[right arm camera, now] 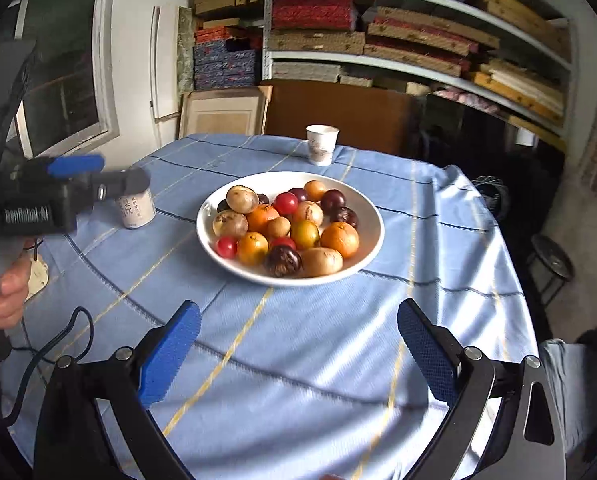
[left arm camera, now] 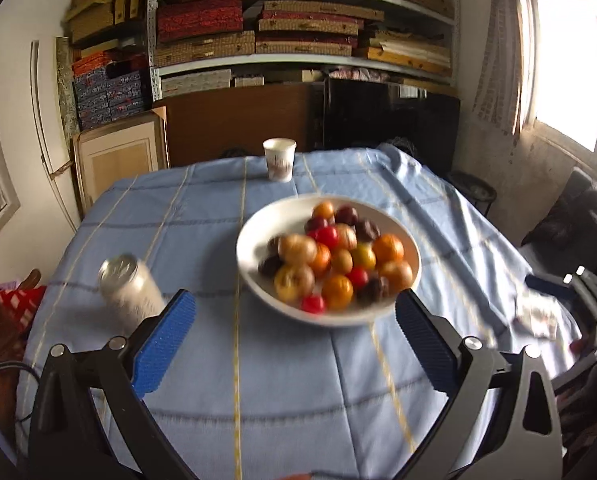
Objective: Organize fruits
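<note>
Ahead, the fruit bowl (right arm camera: 368, 216) (full) lies beyond both jaws.

One bowl (right arm camera: 372, 236) is seen on one table (right arm camera: 298, 360). In the bowl, four oranges (right arm camera: 339, 239), three red tomatoes (right arm camera: 285, 203), about five brown fruits (right arm camera: 242, 199) and about five dark plums (right arm camera: 333, 199) are counted, along with one yellow-green fruit (right arm camera: 305, 234). One can (right arm camera: 135, 210) and one paper cup (right arm camera: 321, 144) are seen. Two grippers are counted.
</note>
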